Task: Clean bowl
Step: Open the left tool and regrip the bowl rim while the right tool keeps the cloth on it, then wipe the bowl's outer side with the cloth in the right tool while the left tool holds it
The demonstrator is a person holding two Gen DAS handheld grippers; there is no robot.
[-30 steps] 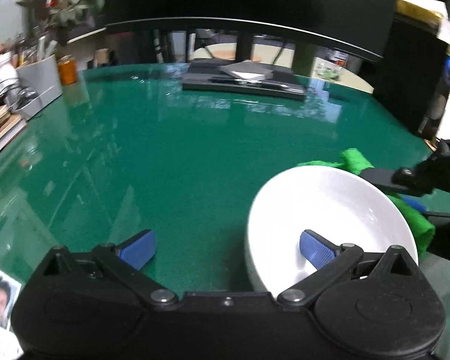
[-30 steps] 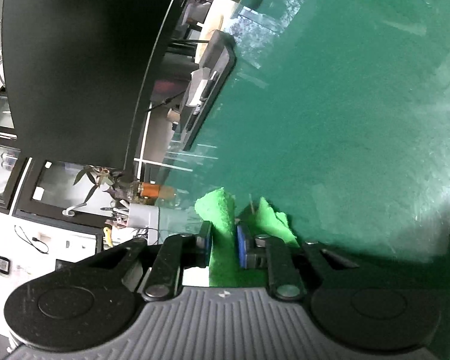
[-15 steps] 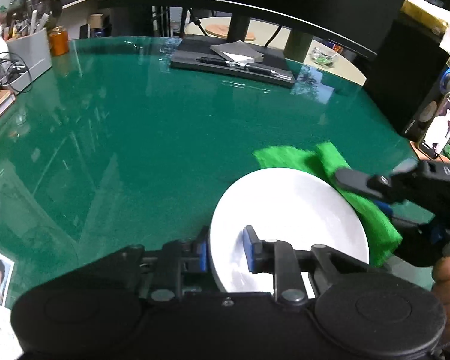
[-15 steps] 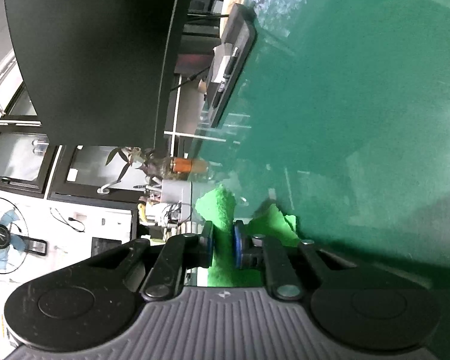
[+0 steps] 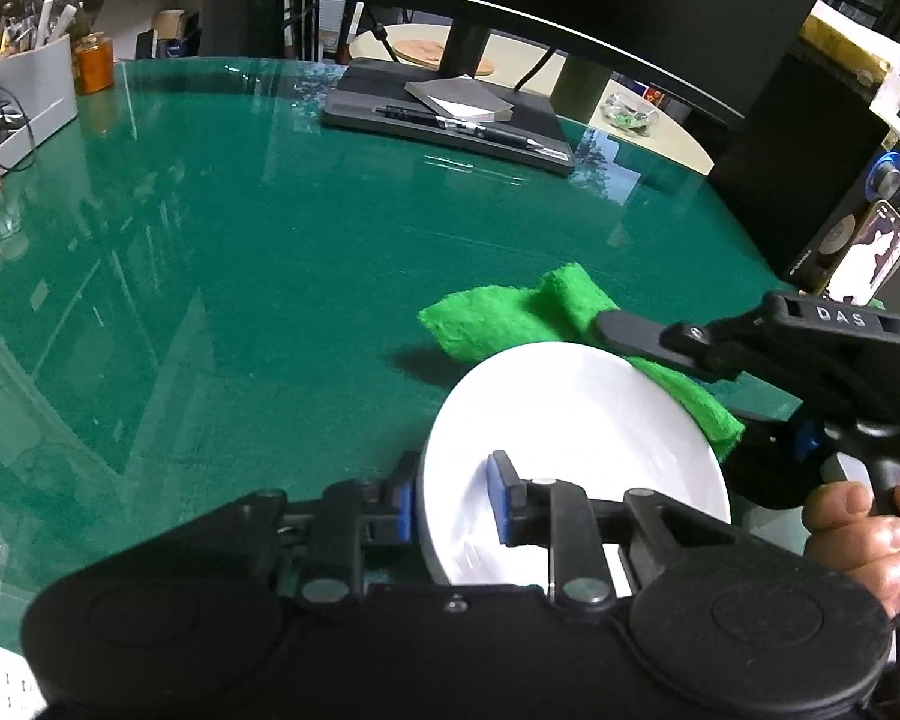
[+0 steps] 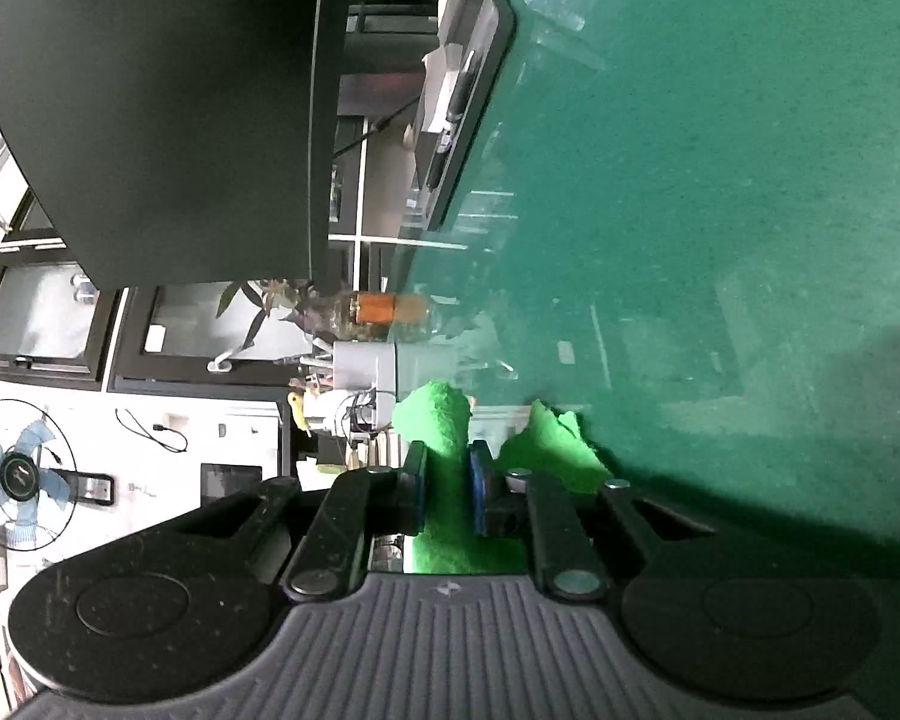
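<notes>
The left gripper (image 5: 453, 495) clamps the near rim of the white bowl (image 5: 570, 438), its jaws easing open slightly, and tilts it above the green table (image 5: 240, 252). The right gripper (image 6: 447, 495) pinches a green cloth (image 5: 510, 321) just behind the bowl, so wiping seems not yet begun. A monitor stand (image 5: 450, 114), speaker (image 5: 810, 180) and phone (image 5: 870, 258) stand well apart; nothing blocks the way.

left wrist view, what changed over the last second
The left gripper went from wide open to clamped on the near rim of the white ceramic bowl. Its jaws now read as opening slightly. The right gripper kept pinching the green cloth behind the bowl.
</notes>
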